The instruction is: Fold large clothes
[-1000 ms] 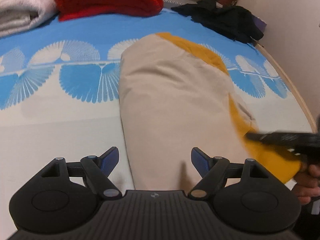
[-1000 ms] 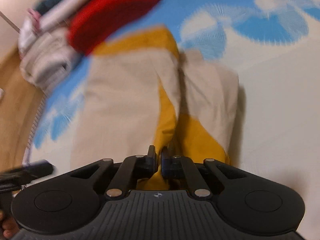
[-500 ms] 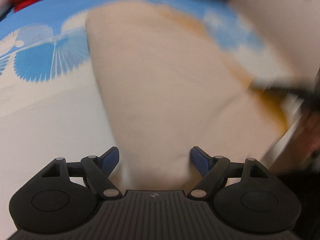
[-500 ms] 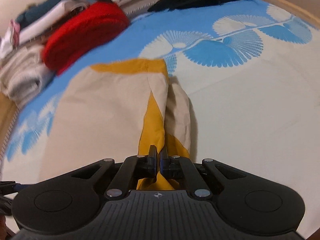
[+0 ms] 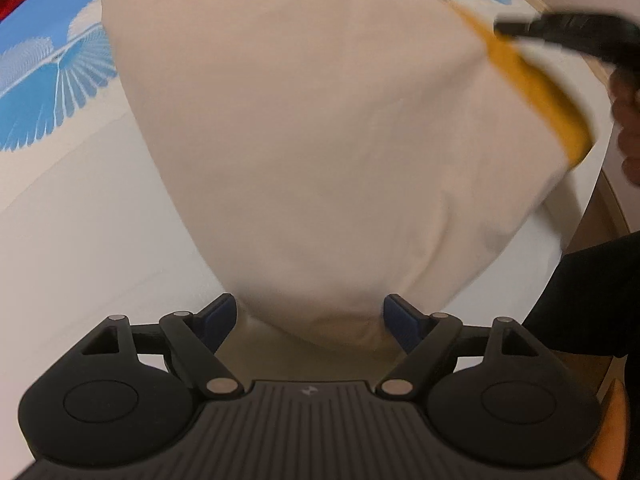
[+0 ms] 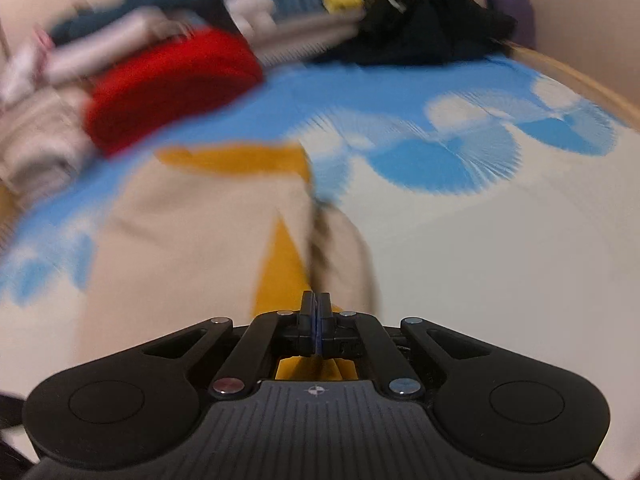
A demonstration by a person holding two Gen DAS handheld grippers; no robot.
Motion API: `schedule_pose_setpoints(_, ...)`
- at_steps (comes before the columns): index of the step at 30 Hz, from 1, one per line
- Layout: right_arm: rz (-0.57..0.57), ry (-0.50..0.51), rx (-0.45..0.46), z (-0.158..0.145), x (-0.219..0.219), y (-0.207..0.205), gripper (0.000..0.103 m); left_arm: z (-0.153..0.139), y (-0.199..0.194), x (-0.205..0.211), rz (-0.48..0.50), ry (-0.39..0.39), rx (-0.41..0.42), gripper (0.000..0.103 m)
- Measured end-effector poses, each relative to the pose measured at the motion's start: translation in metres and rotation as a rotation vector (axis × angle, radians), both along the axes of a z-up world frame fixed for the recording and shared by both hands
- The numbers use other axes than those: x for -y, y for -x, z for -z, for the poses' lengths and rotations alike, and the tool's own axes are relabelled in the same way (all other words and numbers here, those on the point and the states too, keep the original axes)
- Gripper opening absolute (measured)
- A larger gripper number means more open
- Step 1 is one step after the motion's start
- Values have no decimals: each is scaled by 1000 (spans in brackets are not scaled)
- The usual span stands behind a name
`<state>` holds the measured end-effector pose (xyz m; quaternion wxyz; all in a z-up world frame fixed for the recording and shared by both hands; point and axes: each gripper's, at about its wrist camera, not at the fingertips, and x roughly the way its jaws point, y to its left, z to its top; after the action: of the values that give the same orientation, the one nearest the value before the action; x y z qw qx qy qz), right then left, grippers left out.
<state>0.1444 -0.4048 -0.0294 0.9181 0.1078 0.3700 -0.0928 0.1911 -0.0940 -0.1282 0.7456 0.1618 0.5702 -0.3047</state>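
Right gripper pinches the beige and yellow garment on the bedsheet, while left gripper straddles its near corner, jaws wide.

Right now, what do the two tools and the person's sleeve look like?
Both tools are matte black. The left tool has blue pads on angled linkage arms with silver pivot pins, round side housings and a ribbed base with a small logo. The right tool is built the same. The sleeve is black.
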Motion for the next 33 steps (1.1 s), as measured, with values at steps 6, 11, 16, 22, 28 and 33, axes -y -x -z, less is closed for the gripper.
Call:
schedule_pose_setpoints(6,0,-185,4,-1,23,17,13,-20,4,-1,-1,36,32,86)
schedule_pose_setpoints(11,-58,-252,-162,21,20,26,45,-45,-5,-22,-98,125,86,86)
schedule_pose_setpoints(16,-92,-248,-160,21,13,36,1,-57,-21,-40,-243,188,90,86)
schedule_pose_setpoints(22,-63,-146,-245,40,8,31,2,-24,-36,-27,-255,72,-10,87)
schedule_pose_setpoints(28,-22,-43,-157,24,-4,28,39,-40,-41,-40,-306,208,31,87)
schedule_pose_setpoints(33,-14,-181,-104,23,8,9,55,-29,-66,-61,-496,339,36,89)
